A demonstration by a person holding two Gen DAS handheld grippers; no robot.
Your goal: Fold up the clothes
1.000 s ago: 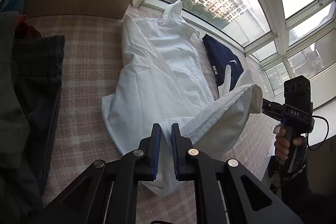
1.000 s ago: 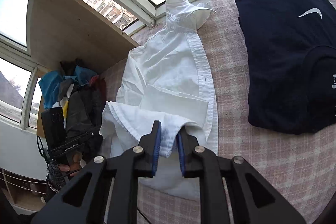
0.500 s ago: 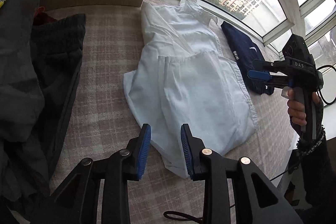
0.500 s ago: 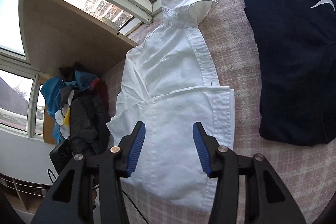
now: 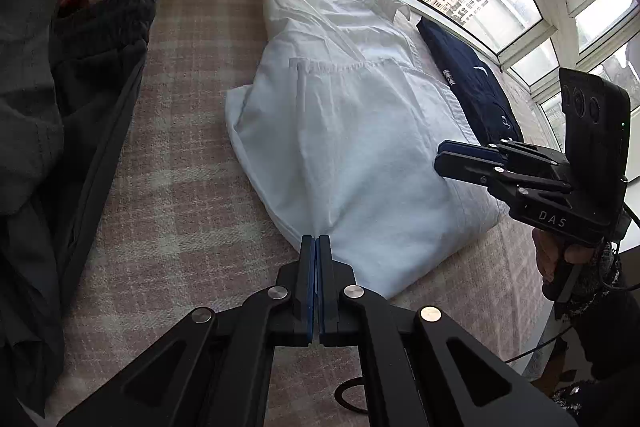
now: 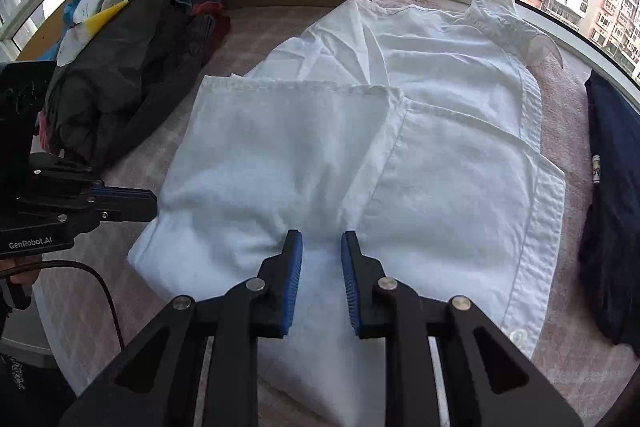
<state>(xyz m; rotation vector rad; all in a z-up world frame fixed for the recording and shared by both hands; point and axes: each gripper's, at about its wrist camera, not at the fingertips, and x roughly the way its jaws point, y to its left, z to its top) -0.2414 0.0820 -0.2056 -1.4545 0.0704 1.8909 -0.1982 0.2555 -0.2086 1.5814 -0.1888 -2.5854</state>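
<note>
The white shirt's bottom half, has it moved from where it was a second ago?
Yes. The white shirt's lower half, lifted a second ago, now lies folded up over its body toward the collar by the window frame.

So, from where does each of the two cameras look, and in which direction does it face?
Left wrist: sits on the left gripper, whose jaws stand together at the near edge of the white shirt; it looks along the shirt toward the window, with the right gripper and its hand at right.
Right wrist: sits on the right gripper, jaws apart over the shirt, facing the clothes pile; the left gripper shows at left.
Both share the shirt, the navy garment and the plaid cover.
</note>
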